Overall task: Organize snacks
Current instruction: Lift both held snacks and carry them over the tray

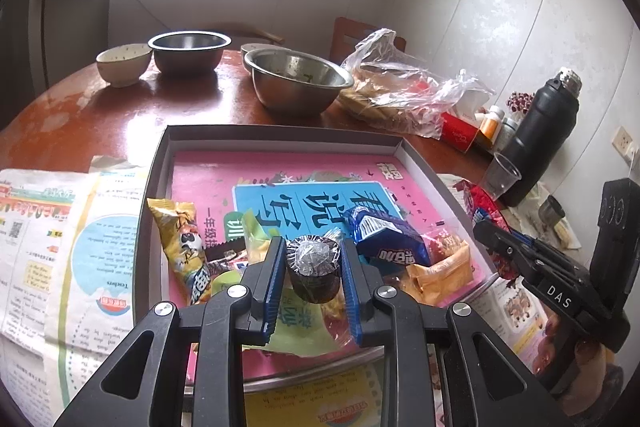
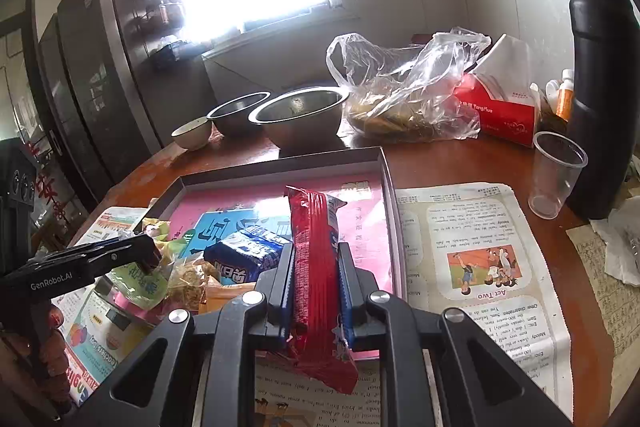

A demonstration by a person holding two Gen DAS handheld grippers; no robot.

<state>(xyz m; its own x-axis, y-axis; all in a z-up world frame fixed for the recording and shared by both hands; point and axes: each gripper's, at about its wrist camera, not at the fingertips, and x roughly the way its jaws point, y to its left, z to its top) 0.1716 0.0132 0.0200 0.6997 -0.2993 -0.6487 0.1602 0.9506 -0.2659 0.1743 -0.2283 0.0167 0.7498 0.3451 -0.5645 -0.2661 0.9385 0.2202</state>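
Snacks crowd the tray; bowls at twelve o'clock. Left gripper clamps a foil-wrapped cake, right gripper a red wafer pack; "GenRobot.AI" is readable.

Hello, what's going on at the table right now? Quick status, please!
Left gripper shut on small dark foil-topped cake. Right gripper shut on long red snack packet. Both above grey cardboard tray; nothing blocking.

snacks in tray | bowls behind tray | newspaper right
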